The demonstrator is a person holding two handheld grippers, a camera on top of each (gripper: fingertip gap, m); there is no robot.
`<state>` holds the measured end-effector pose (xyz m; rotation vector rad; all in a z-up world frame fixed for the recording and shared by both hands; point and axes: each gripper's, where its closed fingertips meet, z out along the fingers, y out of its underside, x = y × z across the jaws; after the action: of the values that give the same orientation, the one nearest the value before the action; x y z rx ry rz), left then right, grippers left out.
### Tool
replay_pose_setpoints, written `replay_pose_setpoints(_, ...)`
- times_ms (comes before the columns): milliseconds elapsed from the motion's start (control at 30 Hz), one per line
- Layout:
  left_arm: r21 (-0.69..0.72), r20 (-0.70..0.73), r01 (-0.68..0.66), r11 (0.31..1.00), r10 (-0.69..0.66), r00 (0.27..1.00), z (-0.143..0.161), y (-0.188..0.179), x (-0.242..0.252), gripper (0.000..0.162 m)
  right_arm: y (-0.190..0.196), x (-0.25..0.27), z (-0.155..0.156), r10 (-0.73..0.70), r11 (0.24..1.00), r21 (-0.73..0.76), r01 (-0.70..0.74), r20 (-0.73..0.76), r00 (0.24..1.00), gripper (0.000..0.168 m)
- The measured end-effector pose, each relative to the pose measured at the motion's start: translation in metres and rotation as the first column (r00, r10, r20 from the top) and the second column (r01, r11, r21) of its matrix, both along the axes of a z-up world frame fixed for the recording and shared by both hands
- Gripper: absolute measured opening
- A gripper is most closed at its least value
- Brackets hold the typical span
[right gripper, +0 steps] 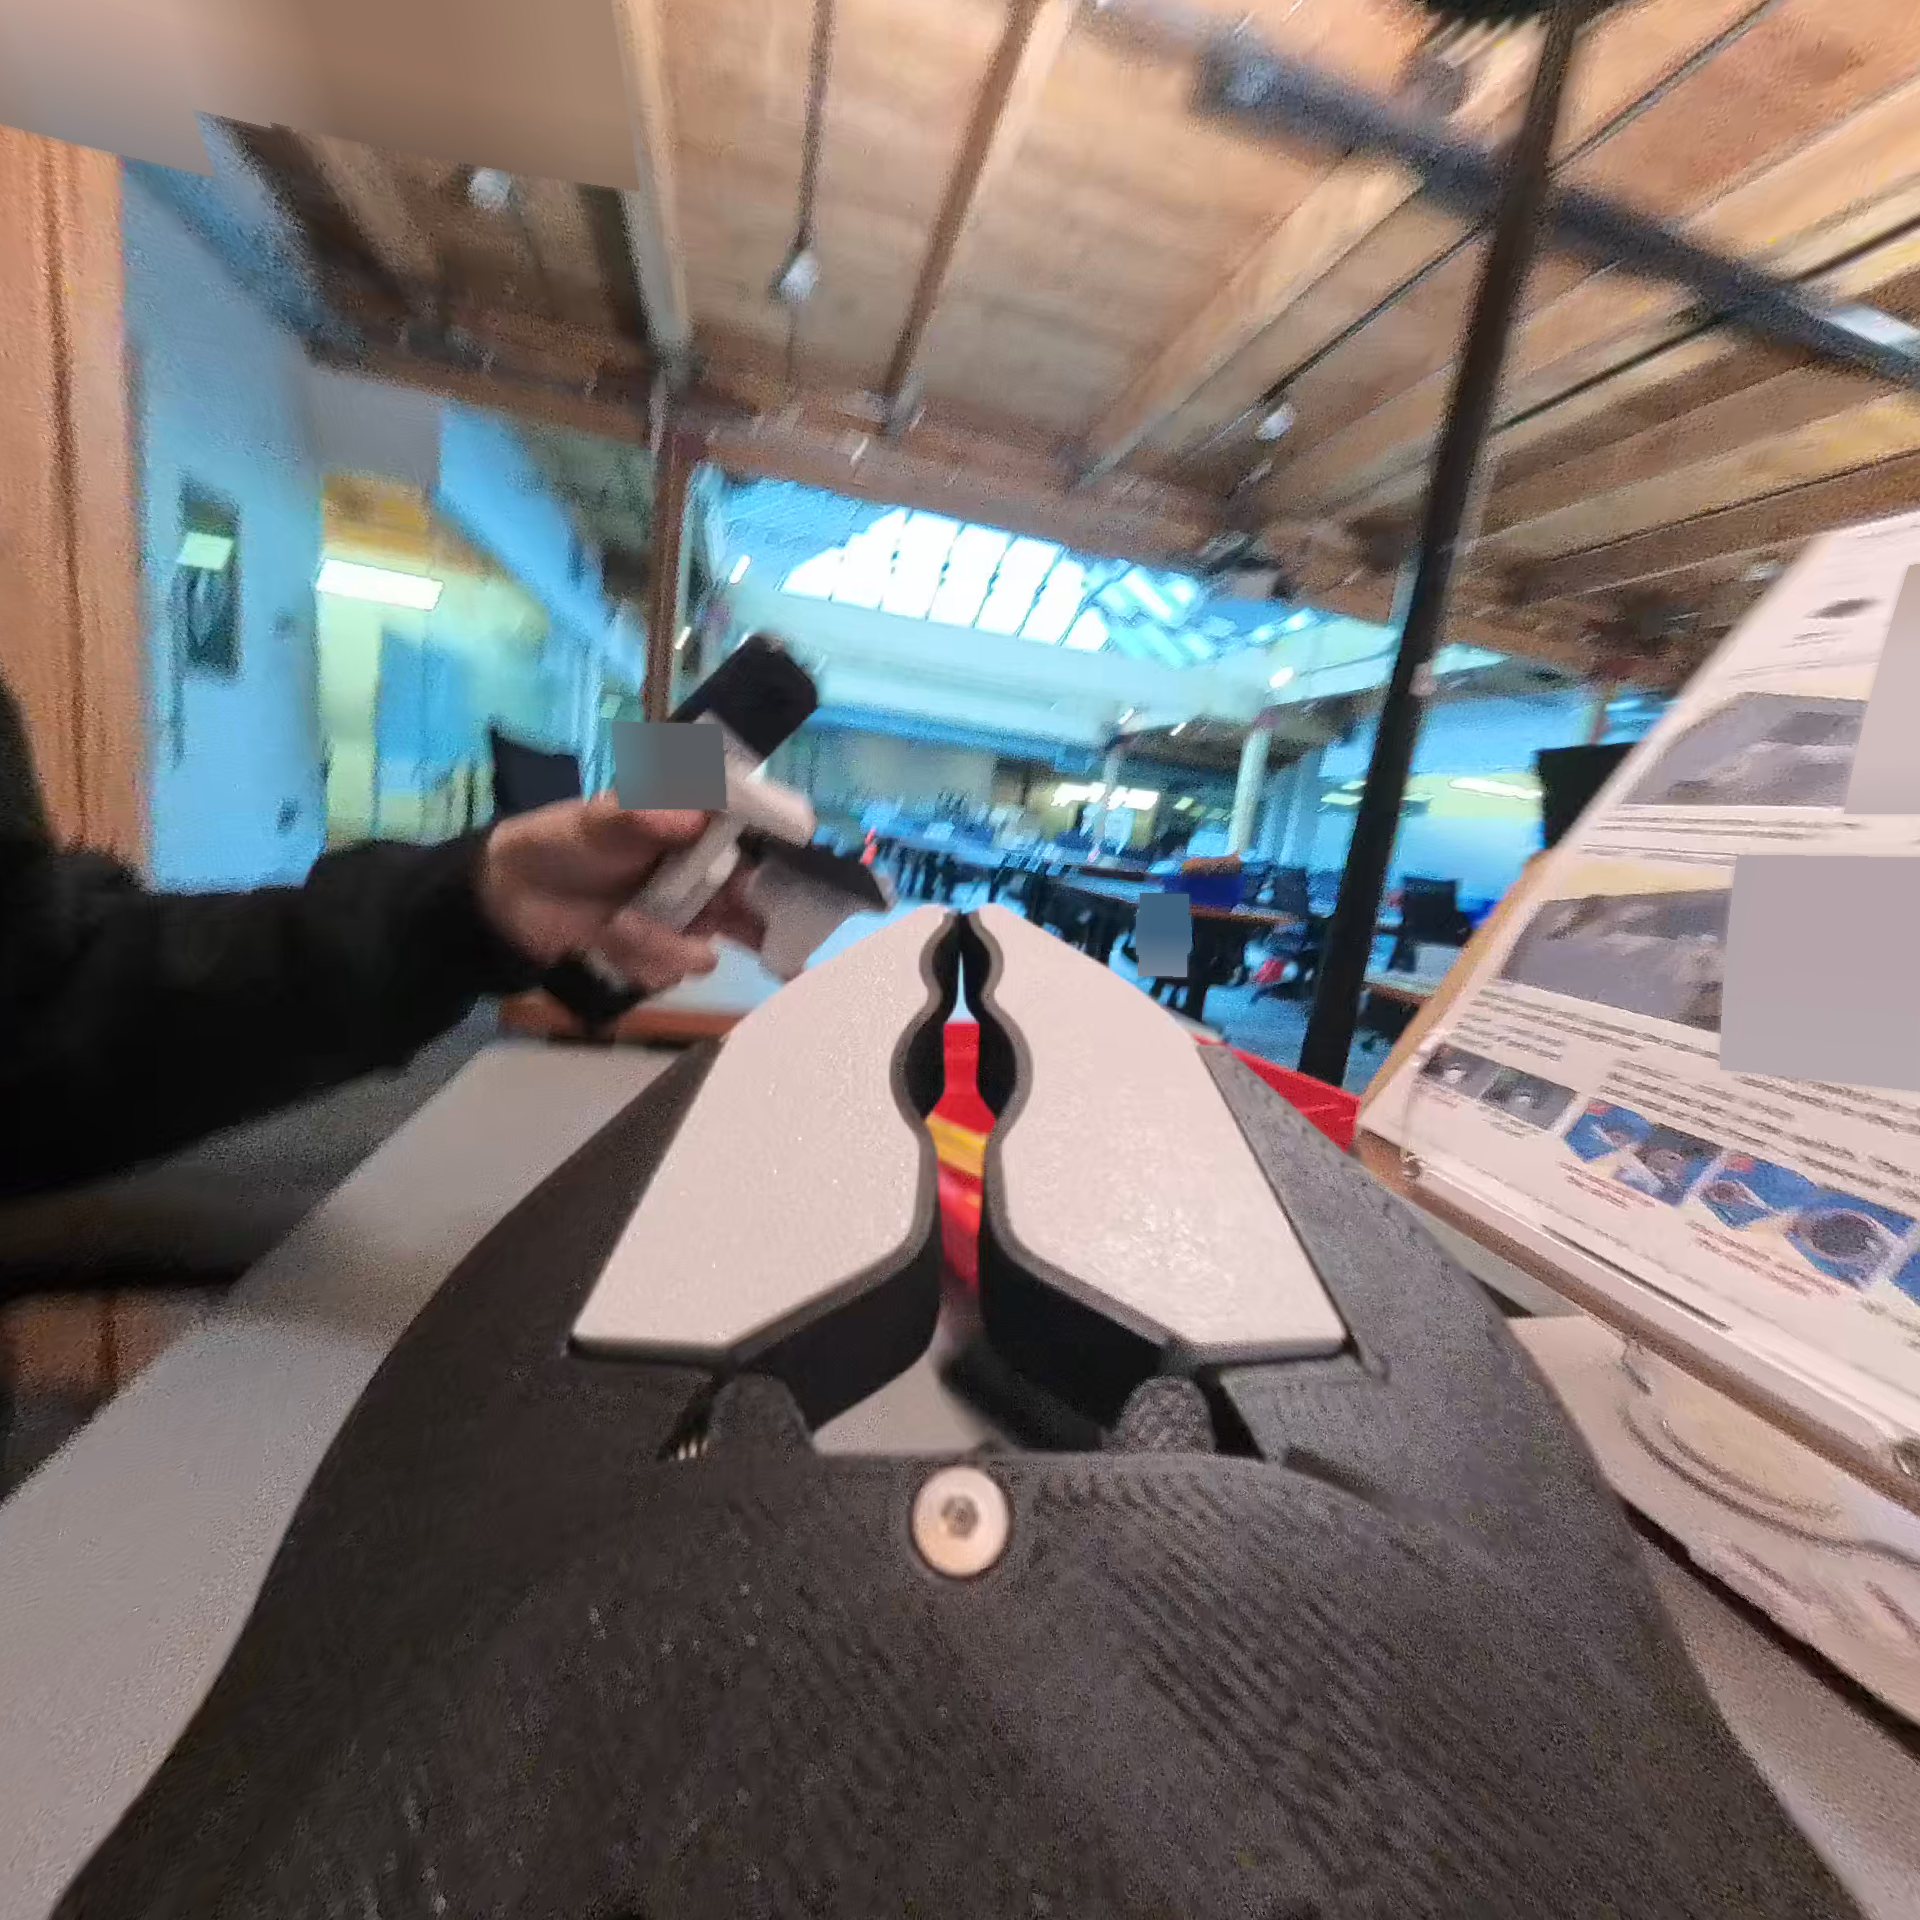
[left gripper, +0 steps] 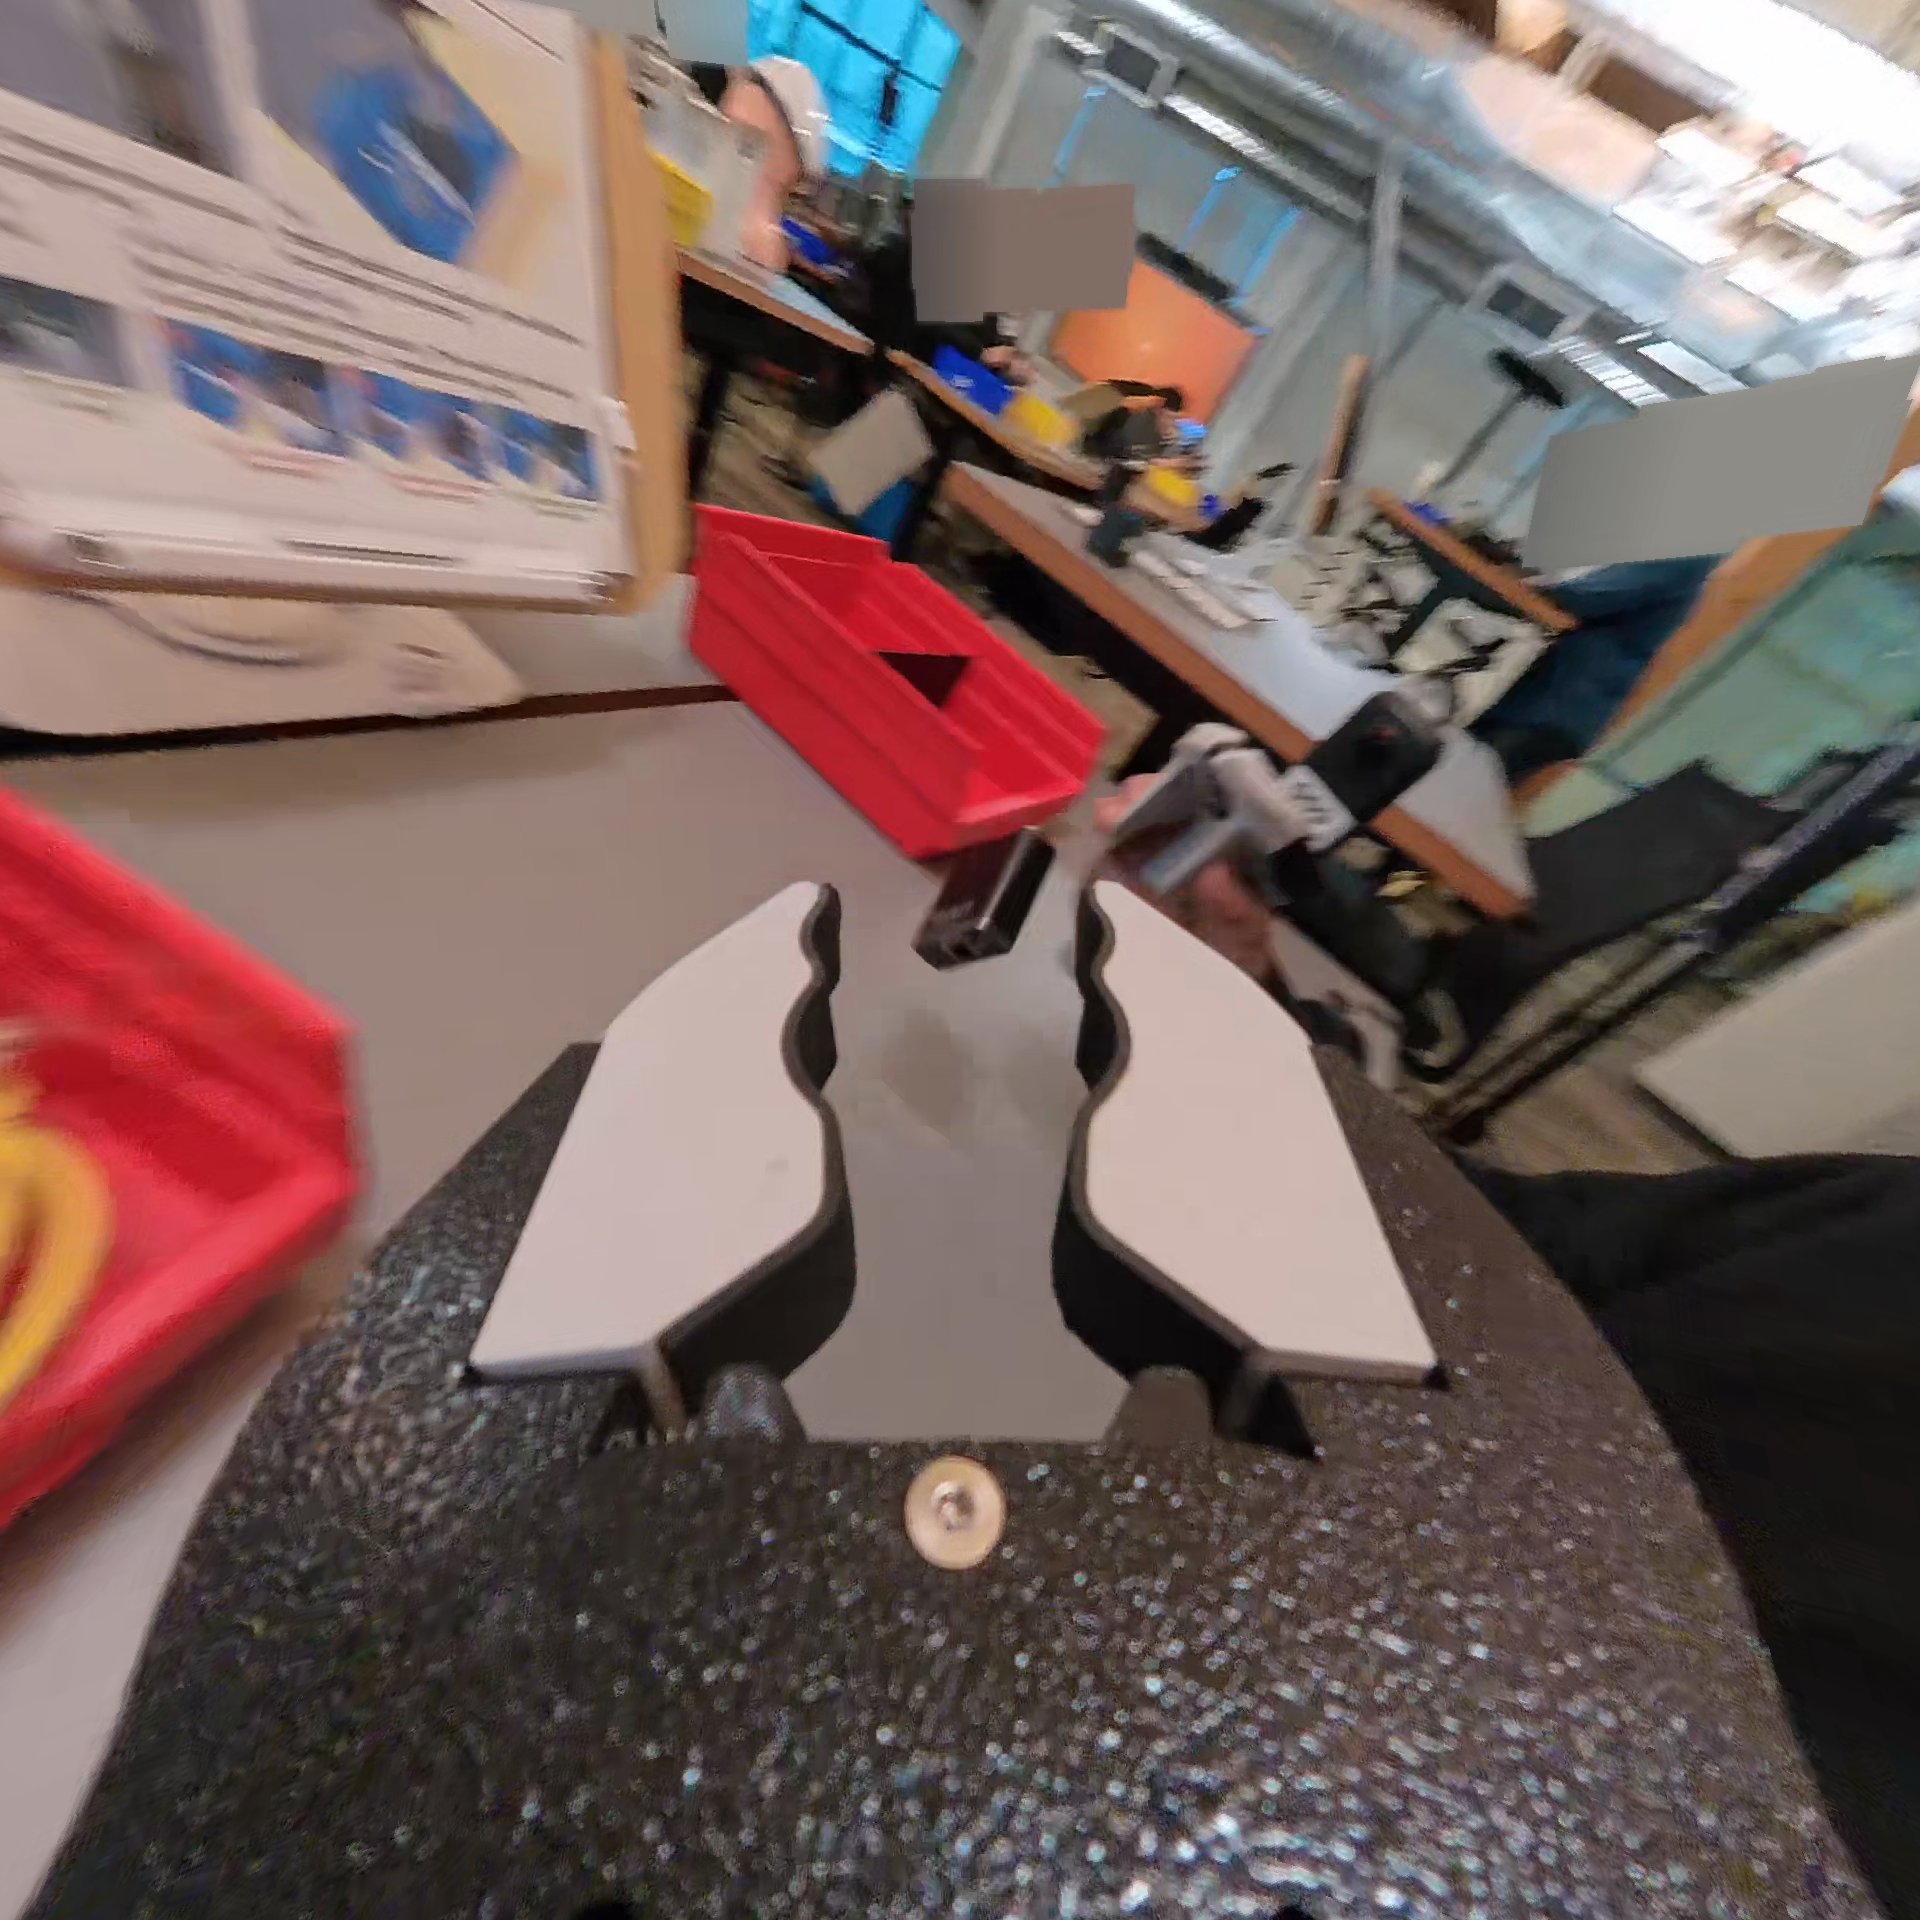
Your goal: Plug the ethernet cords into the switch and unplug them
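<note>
**Both tongs empty above the table; switch at the far edge**

Left gripper: fingers spread wide, nothing between them, bare grey table visible through the gap. Held above the table, pointing toward its far edge.

Small black box, taken for the switch: lying just beyond the left fingertips, near the far edge of the table, one open end turned toward the camera. Just behind it, an empty red bin at the same edge. Second red bin at the left edge, holding something yellow, blurred; whether a cord cannot be told.

Right gripper: fingers pressed together at the tips, pinching nothing. Tilted upward toward the ceiling, red bin partly visible through the lower gap.

Printed sheet on a board: propped at the back of the table, tilted.
</note>
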<state>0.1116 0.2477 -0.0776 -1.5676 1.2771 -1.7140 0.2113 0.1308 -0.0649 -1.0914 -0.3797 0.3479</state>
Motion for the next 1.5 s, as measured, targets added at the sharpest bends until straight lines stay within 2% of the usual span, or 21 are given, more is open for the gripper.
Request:
replay_pose_setpoints(33, 0.046, -0.019, -0.058, 0.997, 0.059, 0.998, -0.002, 0.015, -0.007, 0.042, 0.003, 0.008, 0.001, -0.026, 1.000, -0.013, 0.025, -0.054, 0.998, 0.000)
replay_pose_setpoints(133, 0.189, -0.076, -0.142, 0.972, 0.158, 0.984, -0.023, 0.041, -0.019, 0.043, 0.014, -0.003, -0.030, 0.005, 0.987, -0.161, 0.014, 0.113, 0.994, 0.000)
replay_pose_setpoints(233, 0.231, -0.157, -0.062, 0.971, 0.100, 0.983, -0.061, 0.028, -0.014, 0.058, 0.016, 0.008, -0.044, 0.020, 0.960, -0.278, 0.013, 0.118, 0.993, 0.000)
replay_pose_setpoints(300, 0.256, -0.217, 0.011, 0.967, 0.047, 0.975, -0.089, 0.011, -0.001, 0.062, 0.015, 0.025, -0.047, -0.056, 0.957, -0.276, 0.086, 0.116, 0.992, 0.000)
replay_pose_setpoints(400, 0.282, -0.243, 0.082, 0.956, -0.011, 0.970, -0.107, -0.012, 0.040, 0.065, 0.009, 0.041, -0.050, -0.078, 0.942, -0.321, 0.098, 0.075, 0.994, 0.000)
replay_pose_setpoints(500, 0.348, -0.274, 0.147, 0.926, -0.050, 0.960, -0.115, -0.023, 0.104, 0.079, 0.012, 0.059, -0.049, -0.190, 0.937, -0.286, 0.199, 0.058, 0.980, 0.002)
replay_pose_setpoints(567, 0.432, -0.338, 0.180, 0.884, -0.027, 0.941, -0.127, -0.018, 0.150, 0.088, 0.013, 0.064, -0.054, -0.219, 0.927, -0.296, 0.231, 0.071, 0.973, 0.007)
replay_pose_setpoints(667, 0.557, -0.431, 0.294, 0.777, -0.032, 0.902, -0.147, -0.007, 0.212, 0.096, 0.010, 0.060, -0.065, -0.183, 0.917, -0.329, 0.224, 0.152, 0.971, 0.011)
replay_pose_setpoints(700, 0.610, -0.466, 0.351, 0.710, -0.037, 0.884, -0.156, 0.000, 0.229, 0.097, 0.009, 0.061, -0.070, -0.178, 0.909, -0.346, 0.233, 0.185, 0.967, 0.012)
replay_pose_setpoints(767, 0.705, -0.530, 0.474, 0.527, -0.052, 0.846, -0.177, 0.015, 0.255, 0.103, 0.008, 0.070, -0.077, -0.217, 0.886, -0.366, 0.284, 0.214, 0.953, 0.013)
replay_pose_setpoints(833, 0.740, -0.586, 0.575, 0.349, -0.086, 0.806, -0.195, 0.025, 0.272, 0.103, 0.005, 0.073, -0.079, -0.222, 0.880, -0.380, 0.284, 0.200, 0.954, 0.015)
replay_pose_setpoints(867, 0.744, -0.601, 0.602, 0.289, -0.104, 0.793, -0.200, 0.028, 0.279, 0.101, 0.004, 0.071, -0.080, -0.205, 0.883, -0.387, 0.267, 0.195, 0.959, 0.016)
replay_pose_setpoints(900, 0.741, -0.613, 0.620, 0.258, -0.118, 0.782, -0.205, 0.030, 0.286, 0.101, 0.002, 0.071, -0.081, -0.196, 0.884, -0.389, 0.260, 0.195, 0.961, 0.016)
replay_pose_setpoints(967, 0.696, -0.647, 0.657, 0.290, -0.142, 0.749, -0.214, 0.030, 0.297, 0.098, 0.000, 0.075, -0.083, -0.214, 0.876, -0.394, 0.279, 0.200, 0.956, 0.017)
replay_pose_setpoints(1033, 0.627, -0.681, 0.683, 0.375, -0.162, 0.714, -0.220, 0.030, 0.303, 0.086, -0.001, 0.079, -0.085, -0.223, 0.871, -0.401, 0.284, 0.192, 0.956, 0.018)
replay_pose_setpoints(1100, 0.570, -0.686, 0.672, 0.473, -0.178, 0.706, -0.224, 0.028, 0.305, 0.083, -0.002, 0.081, -0.085, -0.234, 0.871, -0.400, 0.286, 0.174, 0.957, 0.018)
replay_pose_setpoints(1133, 0.580, -0.670, 0.653, 0.487, -0.171, 0.723, -0.223, 0.030, 0.306, 0.079, -0.002, 0.083, -0.085, -0.239, 0.869, -0.402, 0.287, 0.165, 0.957, 0.018)
replay_pose_setpoints(1267, 0.619, -0.621, 0.649, 0.442, -0.231, 0.749, -0.221, 0.012, 0.278, 0.063, -0.003, 0.090, -0.085, -0.281, 0.857, -0.404, 0.321, 0.157, 0.947, 0.017)
replay_pose_setpoints(1333, 0.639, -0.572, 0.616, 0.461, -0.251, 0.781, -0.216, 0.001, 0.260, 0.063, -0.002, 0.094, -0.086, -0.298, 0.846, -0.416, 0.334, 0.150, 0.943, 0.019)
replay_pose_setpoints(1400, 0.635, -0.449, 0.540, 0.553, -0.304, 0.840, -0.190, -0.014, 0.242, 0.062, -0.002, 0.095, -0.089, -0.306, 0.837, -0.426, 0.343, 0.155, 0.939, 0.023)
replay_pose_setpoints(1500, 0.538, -0.161, 0.419, 0.731, -0.399, 0.903, -0.125, -0.040, 0.208, 0.062, 0.001, 0.091, -0.084, -0.300, 0.854, -0.404, 0.327, 0.132, 0.945, 0.030)
